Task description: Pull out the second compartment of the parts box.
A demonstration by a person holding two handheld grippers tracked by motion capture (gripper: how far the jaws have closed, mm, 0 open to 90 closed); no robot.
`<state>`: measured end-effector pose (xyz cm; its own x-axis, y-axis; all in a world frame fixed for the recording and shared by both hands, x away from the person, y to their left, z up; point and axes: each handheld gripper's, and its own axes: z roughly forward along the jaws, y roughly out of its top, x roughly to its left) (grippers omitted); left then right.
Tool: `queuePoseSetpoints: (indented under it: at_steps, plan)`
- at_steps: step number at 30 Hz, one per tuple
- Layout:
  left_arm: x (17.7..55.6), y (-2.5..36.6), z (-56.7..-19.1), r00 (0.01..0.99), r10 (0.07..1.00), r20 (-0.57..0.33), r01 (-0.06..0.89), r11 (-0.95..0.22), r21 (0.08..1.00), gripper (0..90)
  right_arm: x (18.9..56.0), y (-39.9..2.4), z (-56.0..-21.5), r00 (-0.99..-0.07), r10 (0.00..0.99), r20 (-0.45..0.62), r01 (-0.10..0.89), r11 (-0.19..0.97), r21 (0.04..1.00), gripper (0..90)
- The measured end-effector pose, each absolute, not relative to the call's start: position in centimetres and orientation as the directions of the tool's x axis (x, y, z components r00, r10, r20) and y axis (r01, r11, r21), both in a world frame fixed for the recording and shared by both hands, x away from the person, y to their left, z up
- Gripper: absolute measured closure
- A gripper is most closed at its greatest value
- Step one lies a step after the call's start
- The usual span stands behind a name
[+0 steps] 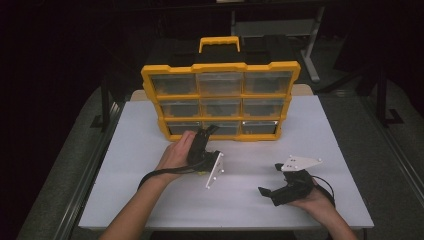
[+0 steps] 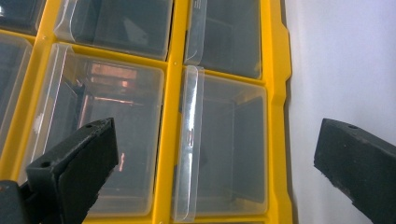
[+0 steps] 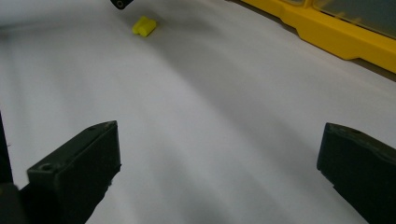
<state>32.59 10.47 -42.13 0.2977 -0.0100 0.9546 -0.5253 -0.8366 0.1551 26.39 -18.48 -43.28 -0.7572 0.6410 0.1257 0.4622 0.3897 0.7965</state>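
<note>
Nearest the person, at about 4 o'clock on the white table (image 1: 150, 200), the right claw (image 1: 270, 180) lay low in the right hand (image 1: 320, 202), jaws spread wide w/ nothing between them. Its own view had bare table ahead and a small yellow plastic piece (image 3: 144, 25) farther off, approx. 11 o'clock.

Toward the centre, the left hand (image 1: 176, 152) held the left claw (image 1: 209, 131) up at the bottom row of the yellow drawer organizer (image 1: 220, 67). Jaws also spread, gripping nothing, tips right at the lower middle drawers.

Step in hand, as I judged it: approach to a drawer, prob. to pull one open. Next move would call for lining one jaw behind the clear pull lip (image 2: 189, 144) and closing on it, then drawing straight back w/o dragging the whole case.

Farthest, at 12 o'clock, the organizer stood upright near the table's back edge: yellow frame, carry handle (image 1: 219, 43) on top, three-by-three grid of clear plastic drawers (image 2: 219, 149). Contents looked dark; couldn't tell what was inside. All drawers seemed shut.
</note>
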Motion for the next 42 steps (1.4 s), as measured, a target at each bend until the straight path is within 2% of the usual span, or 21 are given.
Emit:
queuePoseSetpoints:
  at_steps: [13, 42]
  plan:
    - [32.4, 10.5, -41.3, 0.228, -0.026, 0.973, -0.54, -0.835, 0.104, 0.0, 26.4, -18.4, -43.3, -0.76, 0.638, 0.125, 0.461, 0.393, 0.796, 0.0]
    - [32.5, 10.4, -38.6, 0.155, -0.022, 0.988, -0.566, -0.822, 0.071, 0.0, 26.5, -18.4, -43.3, -0.759, 0.639, 0.127, 0.461, 0.389, 0.798, 0.0]
